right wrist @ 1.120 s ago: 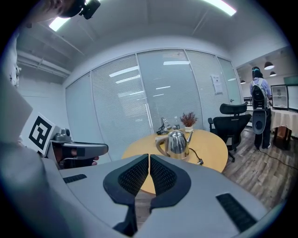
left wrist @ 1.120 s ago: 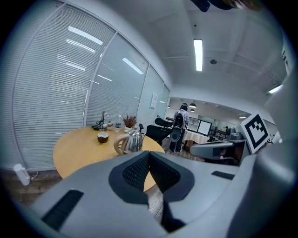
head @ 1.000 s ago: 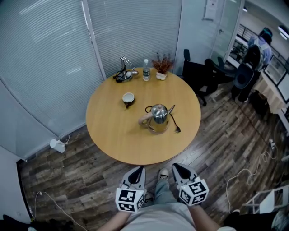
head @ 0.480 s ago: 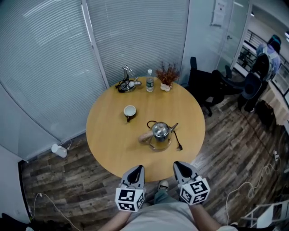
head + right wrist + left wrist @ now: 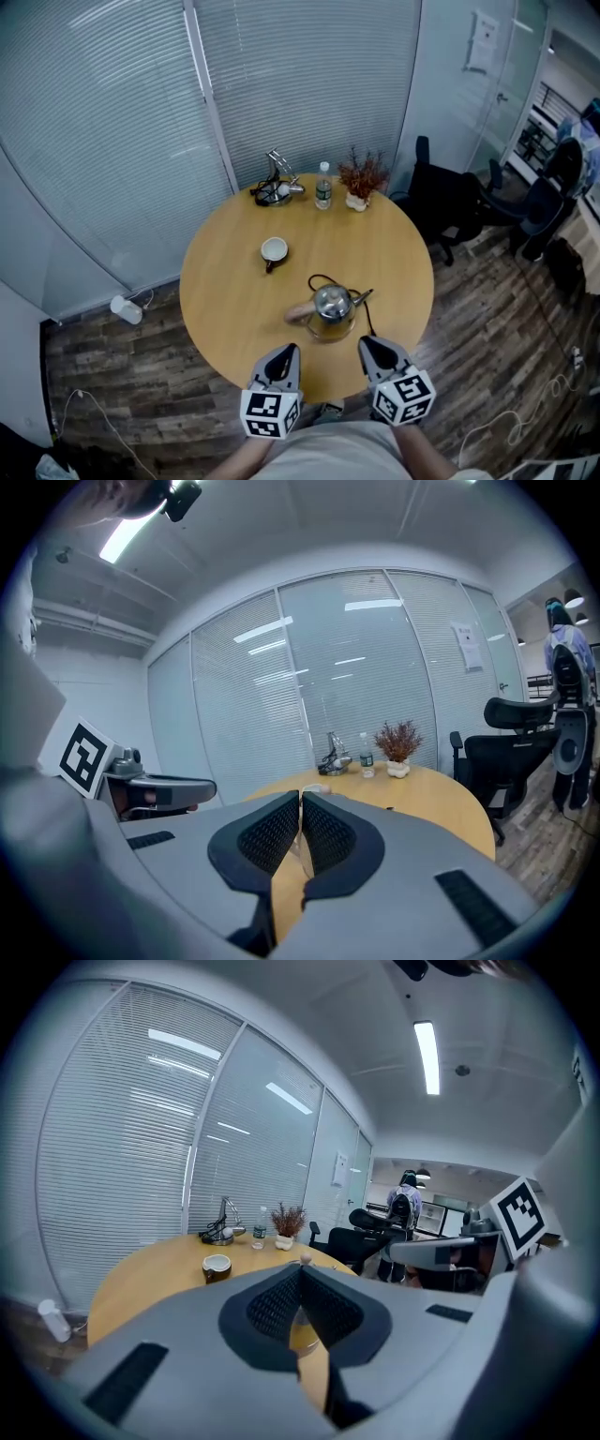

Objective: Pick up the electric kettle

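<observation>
The electric kettle, glass-bodied with a shiny metal lid and a pale handle pointing left, stands on the round wooden table toward its near edge, a black cord curling round it. Both grippers hover side by side over that near edge, short of the kettle. My left gripper is shut with nothing in it; in the left gripper view its pads meet and hide most of the kettle. My right gripper is likewise shut and empty, its pads pressed together.
Further back on the table are a white cup, a water bottle, a dried-flower pot and a black-and-metal gadget. Black office chairs stand right of the table. Blinds cover the glass wall behind; cables lie on the wooden floor.
I have come closer to the table: both grippers, earlier over the floor, now reach its near edge. The kettle sits nearer them. Jaws stay shut.
</observation>
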The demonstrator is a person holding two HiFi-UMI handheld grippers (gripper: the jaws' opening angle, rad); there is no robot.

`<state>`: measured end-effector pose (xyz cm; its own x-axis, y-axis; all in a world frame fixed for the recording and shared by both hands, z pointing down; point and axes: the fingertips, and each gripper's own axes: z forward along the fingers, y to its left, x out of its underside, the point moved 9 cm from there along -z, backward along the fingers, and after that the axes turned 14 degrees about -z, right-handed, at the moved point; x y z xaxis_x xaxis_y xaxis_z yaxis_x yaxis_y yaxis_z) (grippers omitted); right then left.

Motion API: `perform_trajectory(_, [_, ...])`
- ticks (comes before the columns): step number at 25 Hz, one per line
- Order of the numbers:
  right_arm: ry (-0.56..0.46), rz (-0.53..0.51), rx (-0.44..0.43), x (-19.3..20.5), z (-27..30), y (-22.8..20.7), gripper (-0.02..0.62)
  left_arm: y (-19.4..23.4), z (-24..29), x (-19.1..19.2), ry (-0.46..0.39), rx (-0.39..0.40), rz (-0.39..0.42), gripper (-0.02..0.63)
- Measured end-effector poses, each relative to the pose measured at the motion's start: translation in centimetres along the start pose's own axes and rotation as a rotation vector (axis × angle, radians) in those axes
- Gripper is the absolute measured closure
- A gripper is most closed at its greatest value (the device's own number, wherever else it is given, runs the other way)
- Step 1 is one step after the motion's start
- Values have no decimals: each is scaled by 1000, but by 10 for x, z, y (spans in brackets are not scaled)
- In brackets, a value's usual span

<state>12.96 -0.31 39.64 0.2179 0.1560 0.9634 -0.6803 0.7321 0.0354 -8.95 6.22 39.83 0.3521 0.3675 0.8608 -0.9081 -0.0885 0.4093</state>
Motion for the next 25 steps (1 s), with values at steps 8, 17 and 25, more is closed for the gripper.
perform_trajectory(8, [-32, -72, -24, -6, 11, -28, 560, -16, 29, 0, -11, -24, 13, 603])
perform_trajectory(17, [-29, -52, 3, -5, 13, -35, 560, -11, 36, -8, -10, -1, -8, 603])
perform_trajectory(25, [-1, -21, 35, -7, 16, -26, 560, 2, 40, -19, 29, 18, 5, 603])
